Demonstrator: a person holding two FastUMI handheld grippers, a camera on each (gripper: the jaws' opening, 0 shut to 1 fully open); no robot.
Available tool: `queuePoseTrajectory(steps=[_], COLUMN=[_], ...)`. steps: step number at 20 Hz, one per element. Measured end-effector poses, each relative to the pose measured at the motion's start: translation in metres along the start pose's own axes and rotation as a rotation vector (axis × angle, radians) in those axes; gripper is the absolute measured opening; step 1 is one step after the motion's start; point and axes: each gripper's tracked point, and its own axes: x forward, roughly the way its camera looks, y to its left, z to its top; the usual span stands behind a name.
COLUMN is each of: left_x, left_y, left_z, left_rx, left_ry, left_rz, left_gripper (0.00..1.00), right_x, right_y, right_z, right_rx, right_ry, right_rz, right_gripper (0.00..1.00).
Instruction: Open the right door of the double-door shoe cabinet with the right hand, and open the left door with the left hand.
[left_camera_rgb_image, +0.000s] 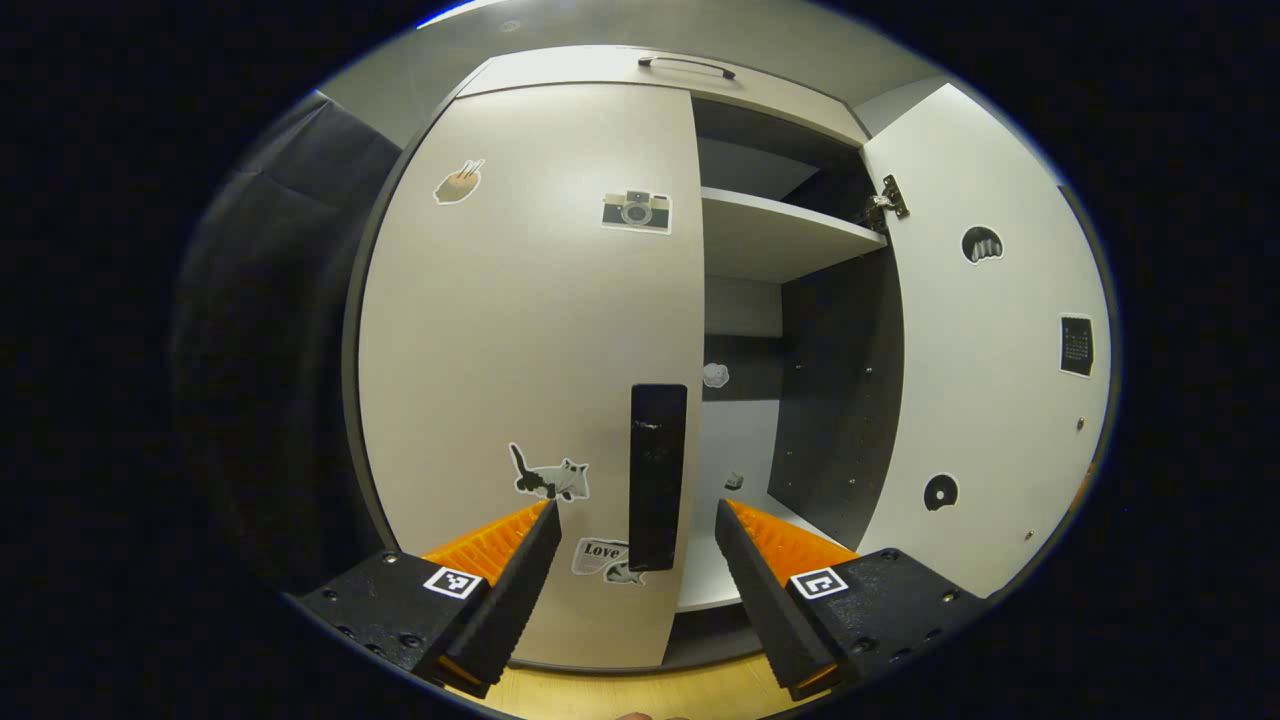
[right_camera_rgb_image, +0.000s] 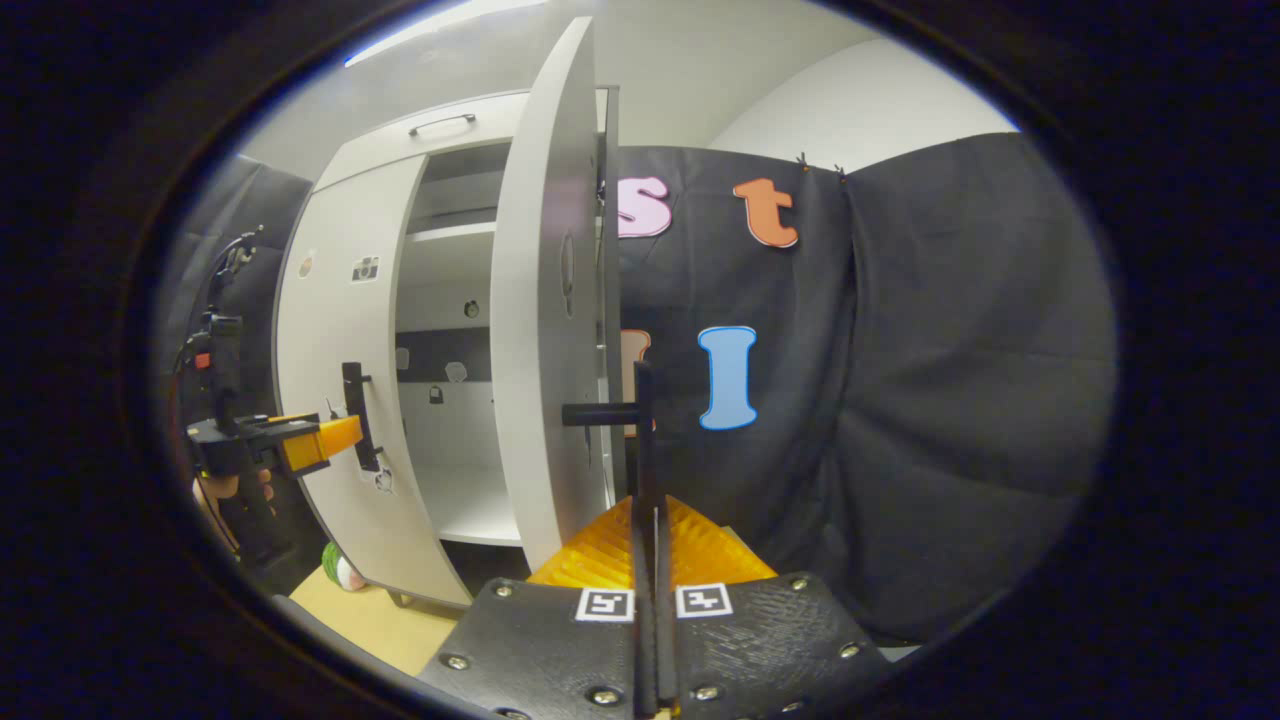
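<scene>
The shoe cabinet's left door (left_camera_rgb_image: 520, 330) is closed, white with stickers, and carries a black vertical handle (left_camera_rgb_image: 658, 475) at its right edge. My left gripper (left_camera_rgb_image: 637, 512) is open, one finger on each side of that handle, not touching it. The right door (left_camera_rgb_image: 985, 330) stands swung wide, showing a shelf (left_camera_rgb_image: 780, 235) inside. In the right gripper view this door (right_camera_rgb_image: 545, 300) is seen edge-on. My right gripper (right_camera_rgb_image: 648, 505) is shut on its thin black handle (right_camera_rgb_image: 642, 420). Farther left, the left gripper (right_camera_rgb_image: 300, 440) hovers by the left door's handle (right_camera_rgb_image: 353, 415).
Black cloth wall (right_camera_rgb_image: 950, 400) hangs close behind the open right door. Wooden floor (left_camera_rgb_image: 620, 695) lies under the cabinet, with a green-and-white object (right_camera_rgb_image: 340, 572) by its left foot. A hand (right_camera_rgb_image: 230, 490) holds the left gripper. A top drawer handle (left_camera_rgb_image: 687, 65) sits above the doors.
</scene>
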Motion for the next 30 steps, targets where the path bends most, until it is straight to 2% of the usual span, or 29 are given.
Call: queuePoseTrajectory(steps=[6,10,11,16,18,19,21,26,28,29,30], left_x=[0.017,0.029,0.032,0.045,0.049,0.051,0.052,0.053,0.051,0.053,0.054], left_y=[0.003,0.0,-0.001,-0.002,-0.001,0.001,0.001,0.002,-0.002,-0.002,-0.002], left_z=[-0.003,-0.008,-0.01,-0.011,-0.009,-0.008,-0.007,-0.008,-0.008,-0.007,-0.007], left_rx=[0.005,0.017,0.015,0.041,0.048,0.048,0.035,0.053,0.06,0.074,0.082], left_ry=[0.007,0.023,0.026,0.027,0.021,0.018,0.012,0.014,0.006,-0.003,-0.002], left_rz=[0.062,0.061,0.063,0.074,0.071,0.073,0.082,0.117,0.109,0.108,0.104], left_gripper=[0.89,0.8,0.73,0.66,0.64,0.58,0.48,0.48,0.44,0.35,0.34], right_x=[-0.002,-0.011,-0.013,-0.014,-0.015,-0.016,-0.015,-0.015,-0.015,-0.016,-0.016], right_y=[-0.013,-0.022,-0.021,-0.024,-0.027,-0.027,-0.026,-0.026,-0.026,-0.027,-0.027], right_z=[0.001,0.003,0.008,0.01,0.01,0.01,0.011,0.007,0.007,0.006,0.005], right_rx=[-0.013,-0.002,0.016,-0.024,-0.041,-0.039,-0.022,0.057,0.063,0.063,0.067], right_ry=[-0.006,-0.011,-0.024,-0.029,-0.029,-0.032,-0.036,-0.036,-0.038,-0.037,-0.034], right_rz=[0.037,0.078,0.097,0.137,0.139,0.141,0.151,0.176,0.178,0.179,0.177], right_gripper=[0.07,0.07,0.07,0.08,0.13,0.13,0.13,0.13,0.13,0.13,0.13])
